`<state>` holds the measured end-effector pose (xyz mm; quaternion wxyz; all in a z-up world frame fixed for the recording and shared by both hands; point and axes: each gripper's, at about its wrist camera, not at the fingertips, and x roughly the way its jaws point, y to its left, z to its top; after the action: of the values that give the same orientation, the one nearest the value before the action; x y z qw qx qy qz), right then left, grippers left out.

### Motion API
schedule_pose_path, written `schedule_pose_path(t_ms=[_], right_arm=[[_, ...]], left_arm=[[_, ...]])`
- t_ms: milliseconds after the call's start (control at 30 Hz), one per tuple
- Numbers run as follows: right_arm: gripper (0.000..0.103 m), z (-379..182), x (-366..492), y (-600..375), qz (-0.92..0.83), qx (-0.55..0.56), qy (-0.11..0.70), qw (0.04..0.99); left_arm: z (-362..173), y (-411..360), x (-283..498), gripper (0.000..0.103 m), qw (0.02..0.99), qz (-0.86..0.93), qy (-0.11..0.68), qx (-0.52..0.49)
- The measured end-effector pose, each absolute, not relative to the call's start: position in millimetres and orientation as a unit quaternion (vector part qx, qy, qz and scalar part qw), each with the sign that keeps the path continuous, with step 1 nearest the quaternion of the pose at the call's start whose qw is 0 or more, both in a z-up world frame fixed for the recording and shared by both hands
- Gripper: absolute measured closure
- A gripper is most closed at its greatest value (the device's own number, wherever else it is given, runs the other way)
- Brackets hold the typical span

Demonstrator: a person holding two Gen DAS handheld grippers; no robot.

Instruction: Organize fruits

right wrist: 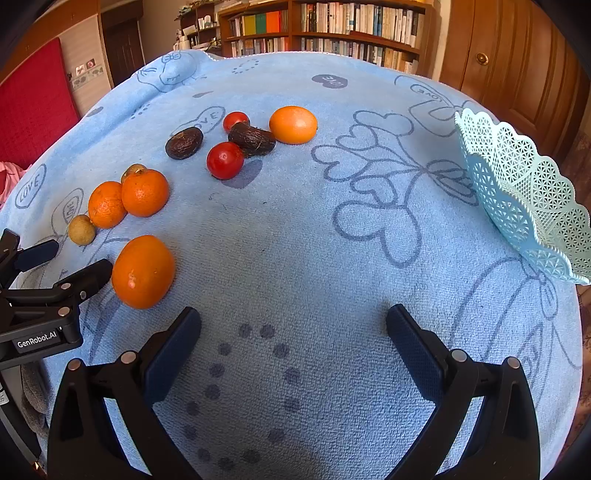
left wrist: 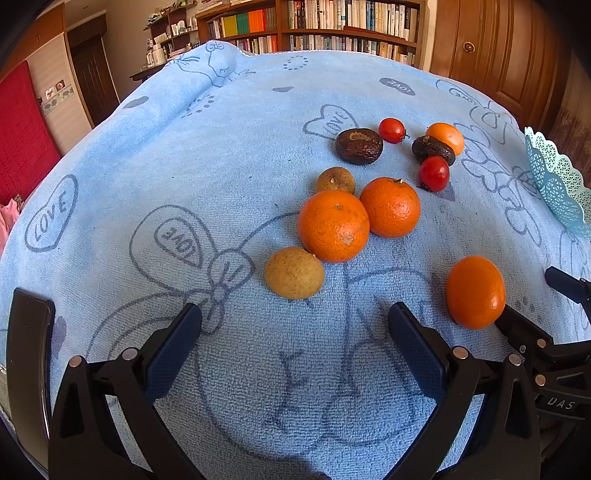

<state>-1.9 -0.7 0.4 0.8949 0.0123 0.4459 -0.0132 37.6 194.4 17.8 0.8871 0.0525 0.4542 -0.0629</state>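
Loose fruit lies on a light blue towel. Two oranges touch each other, with a tan longan in front and another longan behind. A lone orange lies to the right, near the other gripper's finger. Farther back are two dark wrinkled fruits, two red tomatoes and a small orange. My left gripper is open, empty, just short of the front longan. My right gripper is open over bare towel, with the lone orange to its left. A pale blue lattice basket stands at right.
The left gripper's fingers reach in at the right wrist view's left edge, next to the lone orange. A bookshelf and wooden doors stand behind the table. A red panel is at the left.
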Motion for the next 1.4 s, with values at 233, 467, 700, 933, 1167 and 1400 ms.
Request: schedule_pose_path(t_ms=[233, 467, 700, 933, 1167, 1400], right_arm=[[0.005, 0.3, -1.8, -0.9, -0.011, 0.014, 0.446, 0.895], [0.005, 0.1, -0.1, -1.7, -0.010, 0.013, 0.448, 0.894], [0.005, 0.4, -1.4, -3.0, -0.007, 0.016, 0.447, 0.895], [0.005, 5.8, -7.5, -10.6, 0.004, 0.047, 0.437, 0.898], [0.005, 15.6, -11.2, -1.5, 0.060, 0.097, 0.431, 0.895], [0.010, 24.5, -2.9, 37.4, 0.111, 0.055, 0.424, 0.897]], left_arm=[[17.8, 194.8, 38.0, 0.002, 0.887, -0.063, 0.454, 0.052], [17.8, 196.5, 38.4, 0.002, 0.887, -0.064, 0.454, 0.050], [20.5, 202.5, 39.1, 0.002, 0.887, -0.078, 0.454, 0.031], [25.5, 213.2, 37.7, 0.002, 0.890, -0.083, 0.448, 0.008], [33.7, 227.7, 35.0, 0.002, 0.900, -0.066, 0.429, 0.019], [28.0, 242.0, 39.7, 0.002, 0.896, -0.058, 0.441, 0.003]])
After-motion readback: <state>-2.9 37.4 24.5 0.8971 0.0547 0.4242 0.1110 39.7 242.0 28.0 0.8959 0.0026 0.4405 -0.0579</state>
